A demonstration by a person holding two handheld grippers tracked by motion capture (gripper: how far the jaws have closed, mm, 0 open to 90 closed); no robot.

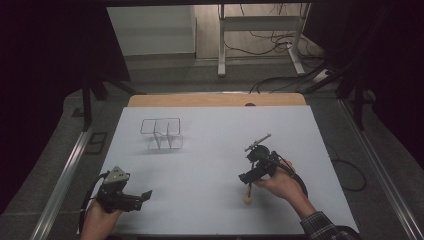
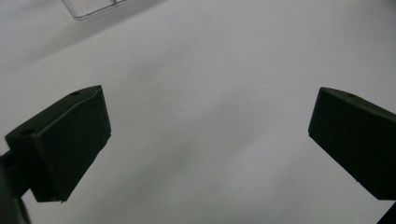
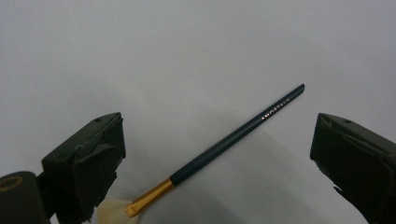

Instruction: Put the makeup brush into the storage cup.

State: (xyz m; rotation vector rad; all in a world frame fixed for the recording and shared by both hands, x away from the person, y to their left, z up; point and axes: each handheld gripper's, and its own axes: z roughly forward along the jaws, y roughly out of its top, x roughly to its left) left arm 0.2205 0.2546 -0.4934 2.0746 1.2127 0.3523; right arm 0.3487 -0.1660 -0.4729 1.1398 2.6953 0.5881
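A makeup brush (image 3: 233,137) with a dark teal handle, a gold ferrule and pale bristles lies flat on the white mat. My right gripper (image 3: 217,140) hovers over it, open, with one jaw on each side of the handle and neither touching it. In the high view the brush's pale tip (image 1: 248,198) pokes out just below the right gripper (image 1: 246,177) at the front right. My left gripper (image 1: 144,194) rests at the front left, open and holding nothing. Between its jaws, the left gripper (image 2: 212,112) has bare mat.
A clear plastic organizer box (image 1: 161,132) with dividers stands on the white mat (image 1: 215,150) at the back left; its corner (image 2: 93,7) is at the top of the left gripper view. A wooden table edge (image 1: 215,100) runs behind the mat.
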